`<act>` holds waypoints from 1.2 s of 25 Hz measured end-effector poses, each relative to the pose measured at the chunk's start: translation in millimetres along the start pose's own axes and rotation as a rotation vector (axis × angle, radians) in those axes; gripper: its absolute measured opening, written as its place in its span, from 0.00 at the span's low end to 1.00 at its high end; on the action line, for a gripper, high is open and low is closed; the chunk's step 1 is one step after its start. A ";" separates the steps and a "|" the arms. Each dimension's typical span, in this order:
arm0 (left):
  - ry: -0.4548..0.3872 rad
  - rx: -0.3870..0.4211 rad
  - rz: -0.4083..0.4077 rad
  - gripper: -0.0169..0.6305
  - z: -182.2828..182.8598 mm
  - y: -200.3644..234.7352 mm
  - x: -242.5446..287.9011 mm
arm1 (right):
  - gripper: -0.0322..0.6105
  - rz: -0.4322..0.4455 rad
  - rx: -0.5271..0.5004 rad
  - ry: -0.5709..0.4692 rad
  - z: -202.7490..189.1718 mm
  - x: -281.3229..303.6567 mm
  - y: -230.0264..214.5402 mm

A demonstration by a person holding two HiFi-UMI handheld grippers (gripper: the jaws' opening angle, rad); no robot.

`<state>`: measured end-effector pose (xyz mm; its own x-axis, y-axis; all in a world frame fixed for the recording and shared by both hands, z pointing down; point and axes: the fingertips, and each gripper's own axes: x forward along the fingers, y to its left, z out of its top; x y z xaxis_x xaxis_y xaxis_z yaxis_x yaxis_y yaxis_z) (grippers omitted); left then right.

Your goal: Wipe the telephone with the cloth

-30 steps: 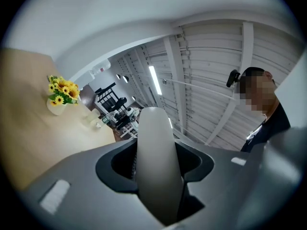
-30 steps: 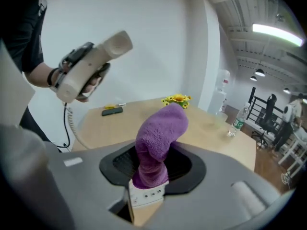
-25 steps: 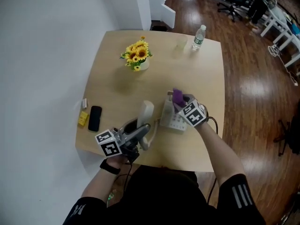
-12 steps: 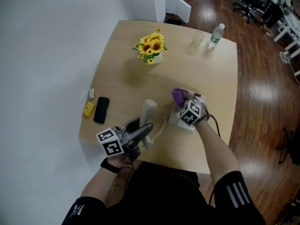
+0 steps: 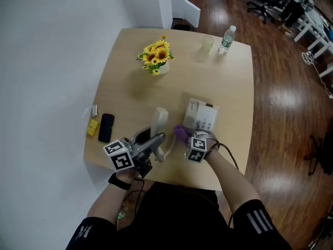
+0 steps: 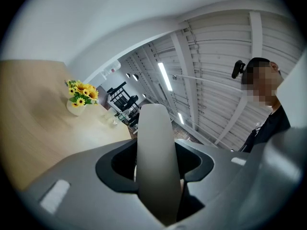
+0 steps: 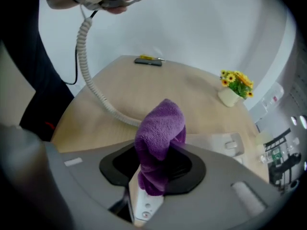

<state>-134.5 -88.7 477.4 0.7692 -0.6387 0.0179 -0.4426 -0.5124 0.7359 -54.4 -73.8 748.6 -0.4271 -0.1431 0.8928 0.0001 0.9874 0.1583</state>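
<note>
At the near edge of the worktop (image 5: 229, 87), the left gripper (image 5: 155, 141) has its fingers clamped on the cream handset (image 5: 159, 123). The handset is held off the base, and its coiled cord (image 7: 91, 75) trails down onto the wood. Just right of it, the right gripper (image 5: 186, 139) has its fingers closed on a bunched purple cloth (image 5: 180, 133) that sticks up past them. Cloth and handset are near each other but apart. Behind them the white base (image 5: 201, 114) lies uncovered, keypad showing. Half a second ago the cloth was over the base; now it has drawn back beside the handset. Farther left lie a black phone (image 5: 106, 127) and a yellow block (image 5: 92, 128). At the far side stand sunflowers (image 5: 155, 55), a cup (image 5: 207, 44) and a bottle (image 5: 226, 39).
</note>
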 end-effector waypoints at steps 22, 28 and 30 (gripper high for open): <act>0.209 0.156 0.403 0.35 -70.3 109.9 97.1 | 0.27 -0.262 0.626 -0.332 -74.0 -192.0 19.8; 0.331 0.256 0.556 0.35 -108.1 141.7 137.2 | 0.27 -0.354 0.746 -0.423 -80.7 -238.5 17.5; 0.351 0.290 0.586 0.35 -115.7 148.4 146.4 | 0.27 -0.375 0.761 -0.457 -75.4 -249.2 15.6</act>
<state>-34.3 -191.8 667.5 0.4501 -0.6576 0.6041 -0.8924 -0.3061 0.3316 120.2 -27.9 560.4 -0.5914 -0.5768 0.5636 -0.7255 0.6856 -0.0596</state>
